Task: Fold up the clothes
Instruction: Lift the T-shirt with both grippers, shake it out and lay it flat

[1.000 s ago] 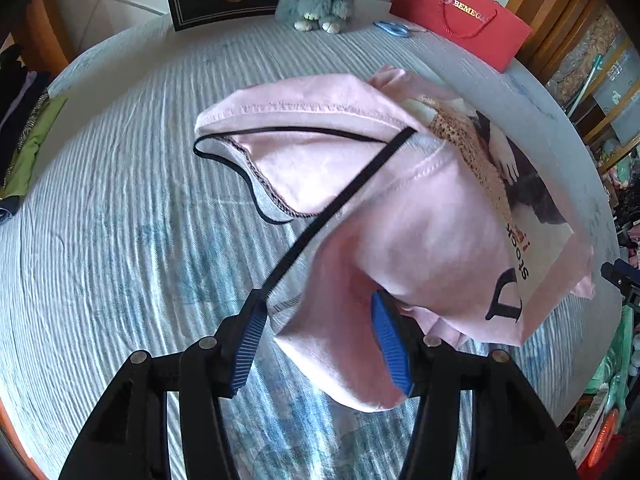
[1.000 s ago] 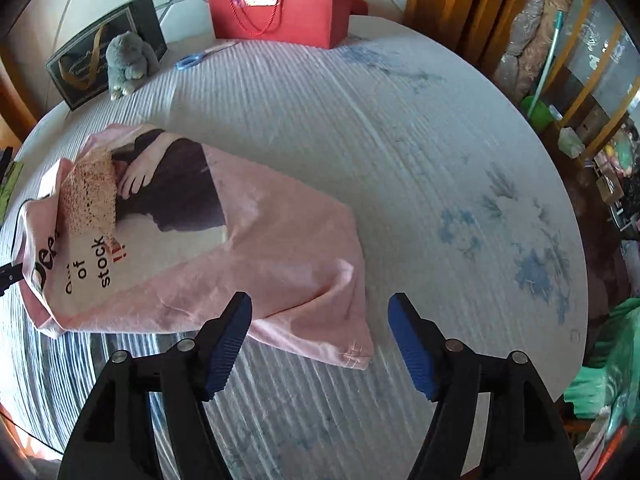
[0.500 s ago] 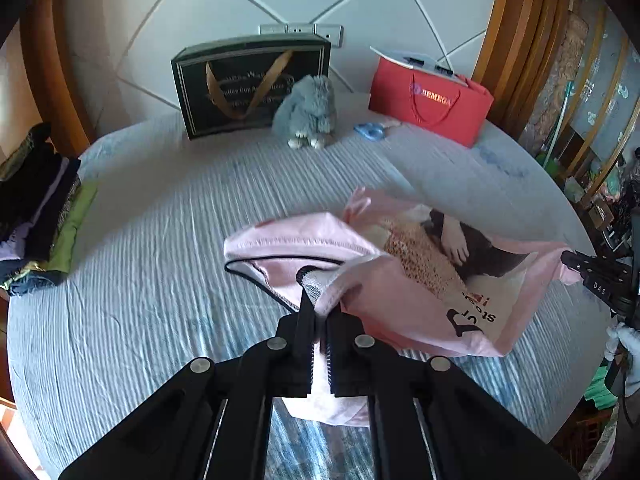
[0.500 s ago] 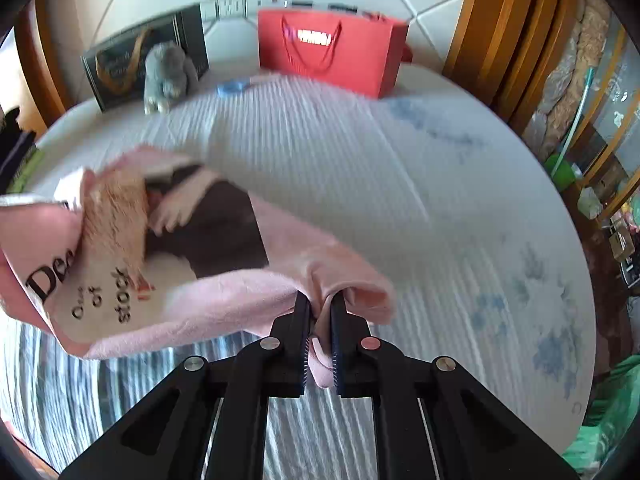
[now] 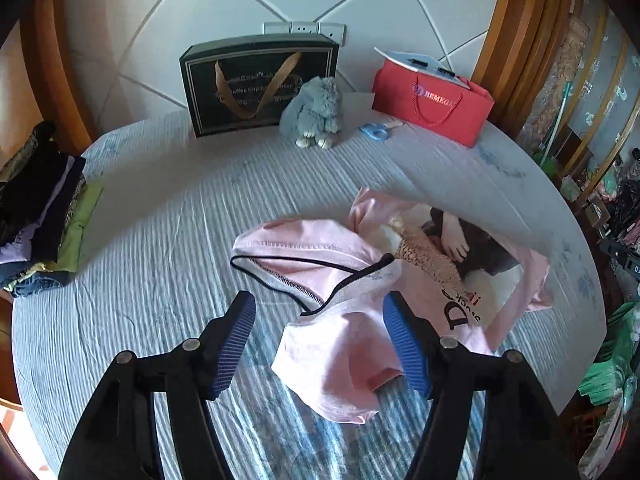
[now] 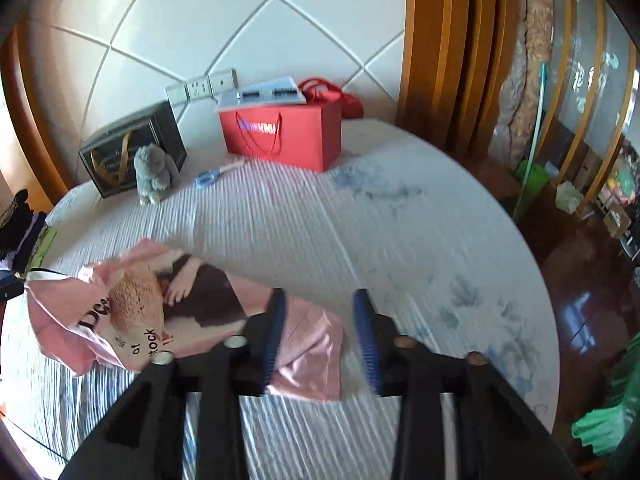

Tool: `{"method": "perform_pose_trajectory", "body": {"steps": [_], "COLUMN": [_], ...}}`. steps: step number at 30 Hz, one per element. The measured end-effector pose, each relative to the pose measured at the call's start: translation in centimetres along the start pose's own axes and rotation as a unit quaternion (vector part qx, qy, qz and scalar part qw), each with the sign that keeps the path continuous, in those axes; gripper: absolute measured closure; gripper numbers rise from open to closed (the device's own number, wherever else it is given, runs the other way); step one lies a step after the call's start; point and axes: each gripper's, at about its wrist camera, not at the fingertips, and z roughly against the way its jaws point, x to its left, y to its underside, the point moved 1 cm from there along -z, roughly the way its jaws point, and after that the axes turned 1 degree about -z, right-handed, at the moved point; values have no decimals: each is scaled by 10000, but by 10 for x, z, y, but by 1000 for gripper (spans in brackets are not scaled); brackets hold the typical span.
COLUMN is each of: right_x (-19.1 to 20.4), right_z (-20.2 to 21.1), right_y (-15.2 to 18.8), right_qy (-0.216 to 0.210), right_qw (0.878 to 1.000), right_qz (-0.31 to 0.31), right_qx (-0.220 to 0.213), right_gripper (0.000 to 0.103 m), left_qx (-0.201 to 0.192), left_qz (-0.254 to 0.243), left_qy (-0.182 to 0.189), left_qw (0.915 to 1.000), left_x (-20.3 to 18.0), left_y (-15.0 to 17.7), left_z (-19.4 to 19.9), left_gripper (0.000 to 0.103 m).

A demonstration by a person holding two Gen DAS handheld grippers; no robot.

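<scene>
Now pink shirt [image 5: 340, 344] crumpled, print up; both grippers' fingers opening, seemingly clear of cloth.

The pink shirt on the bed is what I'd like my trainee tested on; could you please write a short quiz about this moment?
1. True or false: the left gripper is clamped shut on the pink shirt.
2. Which thing lies between the grey toy rabbit and the red bag? A) a phone B) blue scissors C) a cup
3. Fill in: the stack of folded clothes sits at the ___ edge of the left wrist view.

Key
1. False: its jaws are opening, and shirt cloth lies between them unpressed. The right gripper is opening too.
2. B, the blue scissors.
3. Left.
</scene>
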Motion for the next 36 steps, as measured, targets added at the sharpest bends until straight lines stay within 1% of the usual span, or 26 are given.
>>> {"method": "perform_pose_trajectory", "body": {"steps": [1, 3, 5, 6, 7, 9, 12, 15, 18, 21, 24, 26, 29, 30, 31, 32, 33, 34, 35, 36], "right_x": [-3, -6, -7, -7, -6, -5, -3, -2, -1, 1, 8, 12, 14, 14, 14, 14, 15, 16, 17, 19], "right_z": [-12, -31, -45, -51, -56, -64, -74, -87, -105, -118, -124, -127, -129, -130, -130, -130, -130, -128, -126, -121], "right_y": [14, 39, 60, 70, 77, 87, 91, 91, 93, 94, 98, 100, 100, 99, 99, 98, 97, 95, 92, 88], "right_qy": [-38, -116, -124, -128, -138, -176, -188, -255, -215, -310, -339, -356, -396, -391, -390, -408, -421, -436, -441, -448], "right_qw": [9998, 9985, 9973, 9966, 9963, 9960, 9961, 9964, 9958, 9950, 9935, 9927, 9925, 9924, 9922, 9917, 9912, 9910, 9908, 9912], "right_qz": [-42, -116, -97, -83, -43, 68, 288, 444, 569, 640, 841, 942, 966, 979, 996, 1029, 1063, 1091, 1110, 1092], "right_qx": [202, 517, 715, 806, 851, 872, 819, 677, 691, 707, 692, 668, 633, 636, 642, 660, 664, 635, 630, 600], "right_gripper": [37, 37, 36, 31, 24, 18, 18, 17, 16, 16, 16, 14, 13, 13, 13, 14, 22, 44, 57, 80], "left_qx": [140, 359, 554, 643, 712, 831, 927, 950, 979, 981, 906, 849, 801, 766, 728, 676, 666, 665, 665, 655], "left_qz": [45, 80, 69, 52, 25, -12, -61, -63, 12, 129, 156, 180, 427, 517, 600, 622, 559, 506, 452, 401], "left_qy": [-61, -133, -124, -122, -142, -187, -344, -516, -677, -779, -906, -972, -880, -768, -661, -597, -561, -518, -476, -425], "left_qw": [9999, 9992, 9984, 9978, 9974, 9964, 9951, 9941, 9929, 9920, 9916, 9915, 9920, 9928, 9933, 9940, 9946, 9952, 9956, 9961], "left_x": [3, 5, 3, 1, -1, -6, -16, -28, -37, -42, -48, -52, -54, -54, -53, -55, -58, -62, -65, -68], "left_y": [9, 28, 47, 56, 63, 75, 85, 88, 91, 95, 99, 102, 106, 109, 111, 113, 113, 113, 112, 111], "left_z": [-8, -21, -31, -36, -42, -54, -72, -83, -91, -96, -97, -97, -95, -94, -93, -91, -88, -83, -78, -73], "left_gripper": [36, 36, 36, 36, 36, 36, 36, 36, 36, 36, 36, 36, 36, 38, 46, 50, 70, 93, 96, 97]}}
